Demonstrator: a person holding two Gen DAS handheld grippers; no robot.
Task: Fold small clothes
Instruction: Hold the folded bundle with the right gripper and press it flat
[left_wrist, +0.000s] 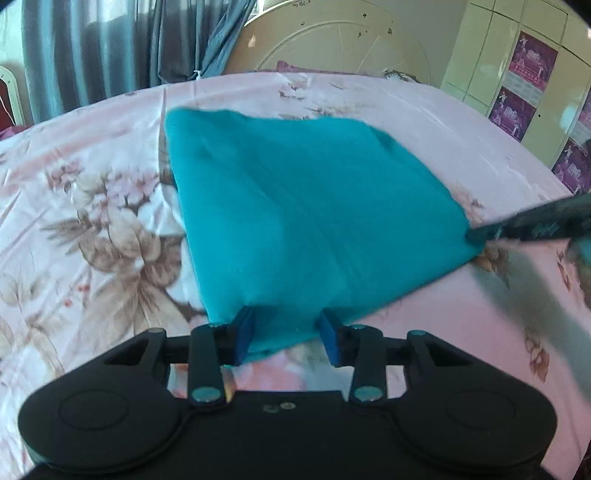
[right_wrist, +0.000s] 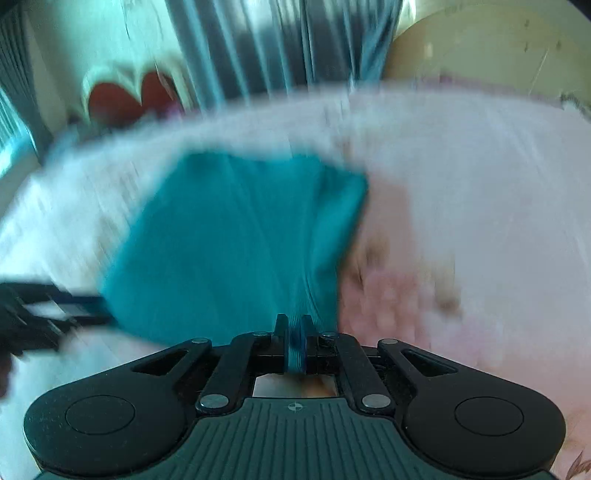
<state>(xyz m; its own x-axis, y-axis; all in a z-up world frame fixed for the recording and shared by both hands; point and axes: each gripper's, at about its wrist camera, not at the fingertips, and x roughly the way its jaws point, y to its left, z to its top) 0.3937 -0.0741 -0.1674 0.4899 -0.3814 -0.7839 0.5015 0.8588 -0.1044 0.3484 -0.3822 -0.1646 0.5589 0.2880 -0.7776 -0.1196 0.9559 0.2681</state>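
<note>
A teal cloth (left_wrist: 295, 206) lies partly lifted on a pink floral bed sheet (left_wrist: 92, 221). In the left wrist view my left gripper (left_wrist: 287, 314) stands with its blue pads (left_wrist: 245, 332) apart, and the cloth's near corner lies between them without being pinched. My right gripper (left_wrist: 476, 234) reaches in from the right and holds the cloth's right corner. In the blurred right wrist view the right gripper (right_wrist: 293, 319) is shut on a bunched fold of the teal cloth (right_wrist: 229, 240), which rises tight from the jaws. The left gripper (right_wrist: 92, 308) shows at the cloth's left edge.
Blue-grey curtains (left_wrist: 92, 44) hang behind the bed, beside a cream rounded headboard (left_wrist: 332, 40). A wardrobe with purple posters (left_wrist: 532, 66) stands at the far right. A red heart-shaped object (right_wrist: 129, 96) sits beyond the bed's far left. Bed sheet (right_wrist: 461, 203) stretches right of the cloth.
</note>
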